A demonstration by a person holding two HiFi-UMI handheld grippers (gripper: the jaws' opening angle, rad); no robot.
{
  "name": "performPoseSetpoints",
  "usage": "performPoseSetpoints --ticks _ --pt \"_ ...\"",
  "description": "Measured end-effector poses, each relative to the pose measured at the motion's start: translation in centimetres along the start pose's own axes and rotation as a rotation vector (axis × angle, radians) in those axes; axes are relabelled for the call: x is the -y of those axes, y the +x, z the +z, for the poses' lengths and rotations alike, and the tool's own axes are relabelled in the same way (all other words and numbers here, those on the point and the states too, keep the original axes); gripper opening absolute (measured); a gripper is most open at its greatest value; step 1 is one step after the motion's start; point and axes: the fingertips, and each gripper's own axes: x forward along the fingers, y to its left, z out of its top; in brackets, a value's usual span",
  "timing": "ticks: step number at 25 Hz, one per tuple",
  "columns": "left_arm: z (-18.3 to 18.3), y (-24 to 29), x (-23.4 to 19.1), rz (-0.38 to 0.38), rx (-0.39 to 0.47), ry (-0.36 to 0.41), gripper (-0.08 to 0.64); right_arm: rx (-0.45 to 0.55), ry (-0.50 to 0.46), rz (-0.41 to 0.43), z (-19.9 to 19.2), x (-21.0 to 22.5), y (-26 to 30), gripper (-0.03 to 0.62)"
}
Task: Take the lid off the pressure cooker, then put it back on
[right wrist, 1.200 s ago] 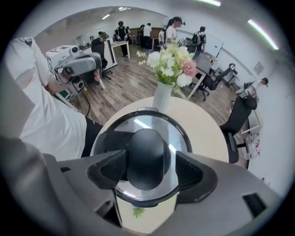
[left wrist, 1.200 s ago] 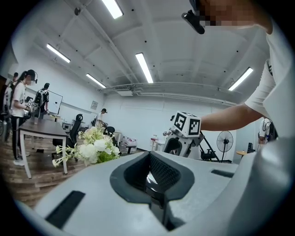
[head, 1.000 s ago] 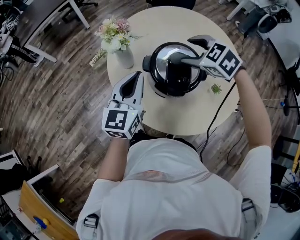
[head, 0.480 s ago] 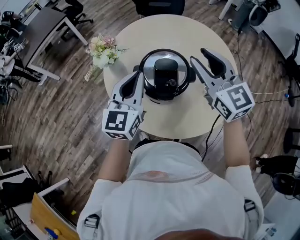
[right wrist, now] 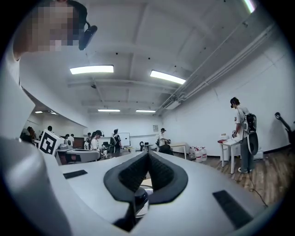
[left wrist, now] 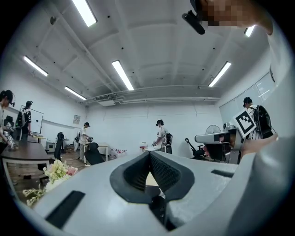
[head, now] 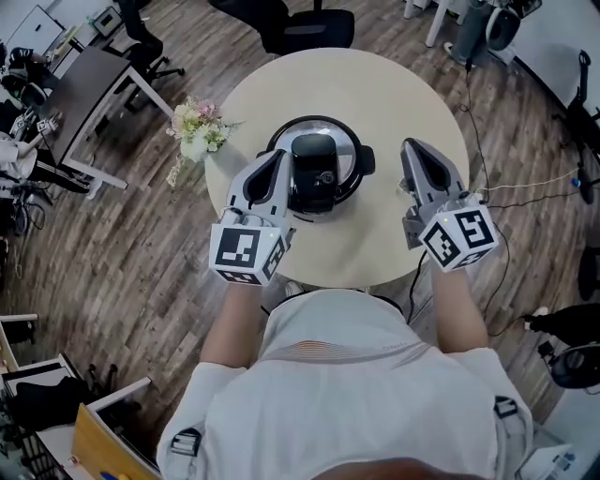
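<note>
The pressure cooker (head: 317, 175) stands in the middle of the round table (head: 375, 103), with its steel lid and black handle (head: 312, 159) on top. My left gripper (head: 279, 153) hovers just left of the cooker, jaws shut and empty. My right gripper (head: 409, 145) hangs to the cooker's right, apart from it, also shut on nothing. In the left gripper view the shut jaws (left wrist: 149, 154) point level across the room, and the right gripper (left wrist: 216, 138) shows at the right. The right gripper view shows its jaws (right wrist: 148, 154) shut, a bit of the cooker (right wrist: 142, 199) below them.
A vase of flowers (head: 195, 131) stands at the table's left edge. A cable (head: 422, 246) hangs off the table's near right edge. An office chair (head: 302, 26) sits behind the table, desks (head: 89, 80) to the left. People stand far off in the room.
My right gripper came off the lid's handle, swung out to the cooker's right and closed its jaws. The left gripper rose slightly and stayed shut. The lid stays on the cooker.
</note>
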Motion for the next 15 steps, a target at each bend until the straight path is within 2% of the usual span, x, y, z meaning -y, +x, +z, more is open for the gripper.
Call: performPoseSetpoints --ticks 15 --pt "0.69 -0.02 0.1 0.027 -0.001 0.005 0.005 -0.013 -0.051 0.069 0.75 -0.85 0.73 0.001"
